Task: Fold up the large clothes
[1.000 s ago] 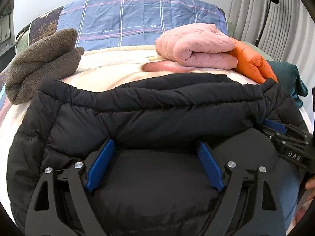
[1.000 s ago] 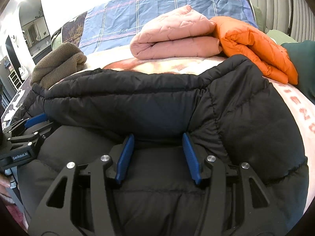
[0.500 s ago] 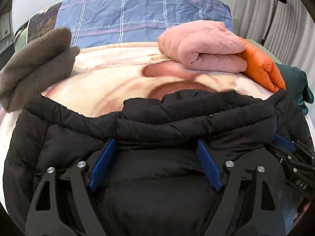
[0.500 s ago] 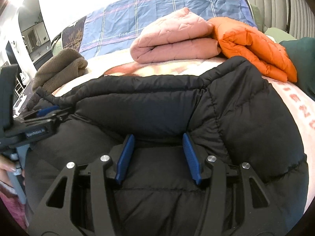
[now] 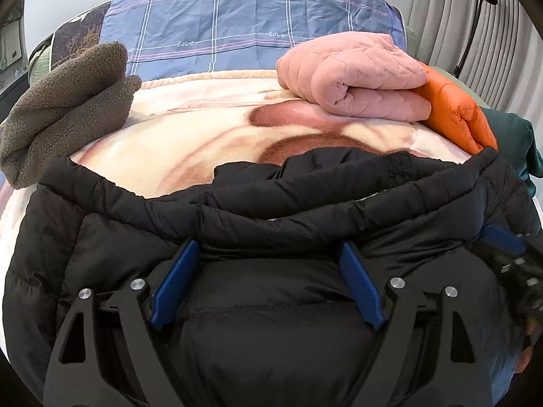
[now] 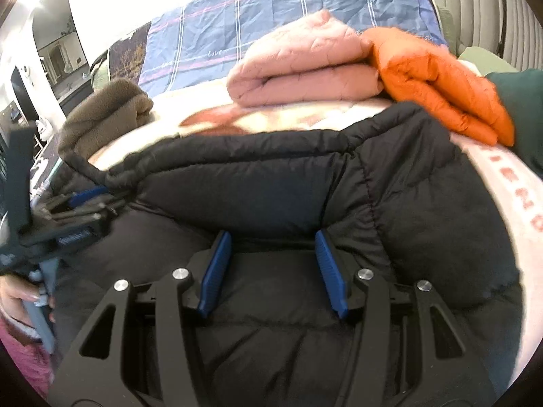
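So we've got the black puffer jacket [image 5: 271,305] on the bed [image 5: 176,142], w/ the left gripper [image 5: 268,281] and right gripper [image 6: 273,268] side by side at its near part. Both have fingers spread wide, puffy fabric bulging between; can't tell if they're pinching it. Prob. spaced apart so a fold goes over evenly, w/ pink jacket [image 5: 353,78] and orange jacket [image 5: 454,112] folded at the back.

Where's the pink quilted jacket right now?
In both wrist views the folded pink quilted jacket lies far back on the bed, leaning on the orange jacket, beyond the black puffer coat.
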